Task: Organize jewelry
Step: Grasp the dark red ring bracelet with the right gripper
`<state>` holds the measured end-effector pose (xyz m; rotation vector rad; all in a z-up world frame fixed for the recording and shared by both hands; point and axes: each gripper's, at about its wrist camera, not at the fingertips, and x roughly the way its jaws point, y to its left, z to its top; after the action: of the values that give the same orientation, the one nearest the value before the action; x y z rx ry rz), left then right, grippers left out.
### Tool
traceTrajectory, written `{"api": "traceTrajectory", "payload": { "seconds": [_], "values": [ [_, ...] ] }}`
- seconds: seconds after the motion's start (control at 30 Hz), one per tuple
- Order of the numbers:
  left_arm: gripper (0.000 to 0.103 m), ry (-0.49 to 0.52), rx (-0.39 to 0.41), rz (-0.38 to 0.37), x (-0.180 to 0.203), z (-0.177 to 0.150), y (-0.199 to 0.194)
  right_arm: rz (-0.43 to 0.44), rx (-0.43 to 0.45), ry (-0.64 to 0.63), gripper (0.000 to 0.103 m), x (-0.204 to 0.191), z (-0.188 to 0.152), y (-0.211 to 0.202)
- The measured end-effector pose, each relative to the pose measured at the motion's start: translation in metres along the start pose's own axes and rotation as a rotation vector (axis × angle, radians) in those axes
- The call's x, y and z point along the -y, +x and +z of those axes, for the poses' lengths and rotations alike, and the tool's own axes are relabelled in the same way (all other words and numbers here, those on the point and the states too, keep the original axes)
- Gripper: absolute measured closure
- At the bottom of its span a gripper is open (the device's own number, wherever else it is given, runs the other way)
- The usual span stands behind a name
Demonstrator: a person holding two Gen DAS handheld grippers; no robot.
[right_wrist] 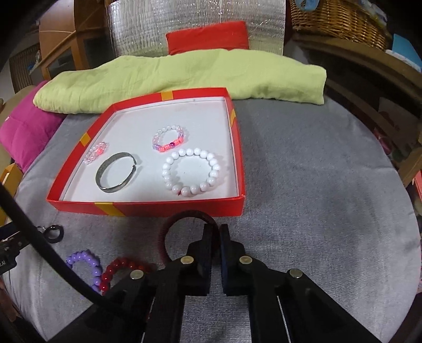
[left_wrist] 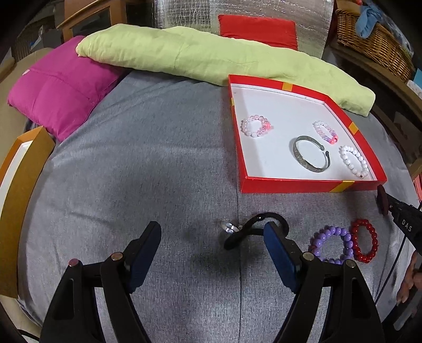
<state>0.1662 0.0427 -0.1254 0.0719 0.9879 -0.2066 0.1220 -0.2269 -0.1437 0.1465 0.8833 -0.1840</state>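
Dim indoor light, soft shadows on grey bedcover (left_wrist: pixel 158 158), strong fisheye bending, dark vignetted corners, slight blur at edges

A grey fabric surface (left_wrist: pixel 158 158) fills the foreground. Behind it lie a green folded blanket (right_wrist: pixel 184 76), a magenta cushion (left_wrist: pixel 60 87) and a red cushion (right_wrist: pixel 208 37) (against silver quilted foil (right_wrist: pixel 163 23)). A wicker basket (left_wrist: pixel 374 44) sits on wooden shelving.

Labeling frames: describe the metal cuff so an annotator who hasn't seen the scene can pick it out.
Find the red box on the grey bedcover; four bracelets lie on its white floor. The metal cuff sits toward the near-left in the right wrist view, beside the white bead bracelet. It alone is a solid grey band with an open gap, not beads.
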Motion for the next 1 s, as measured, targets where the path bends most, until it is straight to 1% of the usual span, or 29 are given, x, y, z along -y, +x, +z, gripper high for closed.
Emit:
{"api": "traceTrajectory", "payload": {
  "seconds": [0.2,0.33,0.5,0.67,0.8,0.9,1.0],
  "values": [
    [0.022,-0.021,0.019,-0.03,0.0,-0.01,-0.015,-0.003,0.004,0.05,0.097,0.014,-0.002,-0.001],
    [0.022,-0.038,0.011,-0.047,-0.001,-0.017,-0.019,-0.032,0.04,0.038,0.097,0.018,-0.004,-0.011],
    [0.022,-0.03,0.028,-0.061,-0.001,-0.022,-0.026,-0.032,0.072,0.078,0.097,0.028,-0.003,-0.029],
    [0.022,-0.058,0.026,-0.069,-0.013,-0.021,-0.026,-0.003,0.089,0.088,0.097,0.033,0.001,-0.052],
    [0.022,-0.105,0.024,-0.102,-0.033,-0.021,-0.027,0.041,0.116,0.11,0.097,0.04,0.01,-0.066],
    [0.022,-0.143,0.024,-0.121,-0.049,-0.023,-0.028,0.084,0.138,0.135,0.097,0.046,0.018,-0.07],
    [0.022,-0.142,0.015,-0.133,-0.053,-0.026,-0.026,0.118,0.15,0.156,0.097,0.054,0.019,-0.068]
  ]
}}
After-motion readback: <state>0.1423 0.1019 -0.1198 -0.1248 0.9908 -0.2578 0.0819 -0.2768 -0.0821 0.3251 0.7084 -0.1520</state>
